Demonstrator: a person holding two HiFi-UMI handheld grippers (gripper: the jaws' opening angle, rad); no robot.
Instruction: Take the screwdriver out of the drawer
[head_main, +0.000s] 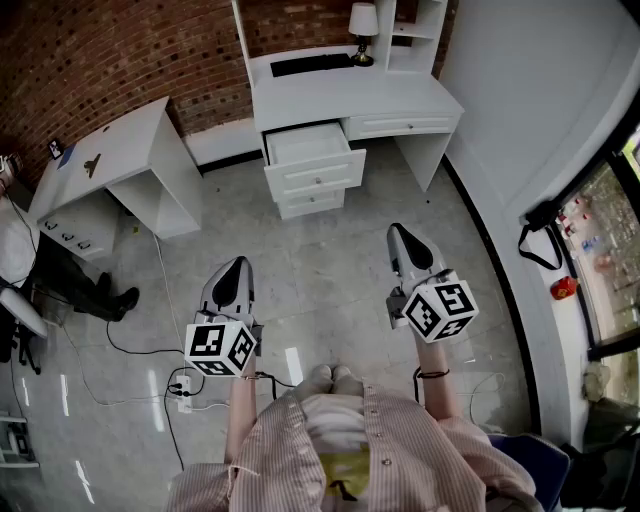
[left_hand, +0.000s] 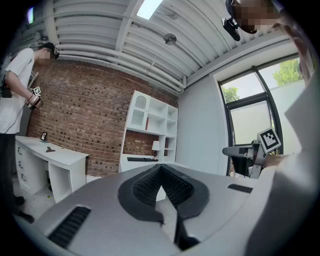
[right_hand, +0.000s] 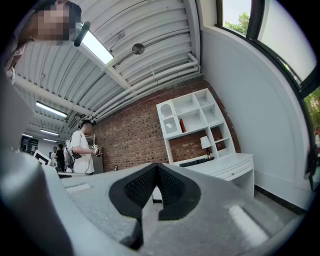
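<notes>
drawer (head_main: 307, 143) open; lamp (head_main: 362, 25) on desk (head_main: 340, 97); cable (head_main: 163, 290) on floor (head_main: 330, 270)

The left tool (head_main: 237, 263) is at about 8 o'clock in the head view and the right tool (head_main: 399, 232) at about 4 o'clock. They are well apart, both held level with their tips toward 12 o'clock. Each tool's jaws are pressed together with nothing between them. The forearms (head_main: 238, 410) run back toward 6 o'clock.
</notes>
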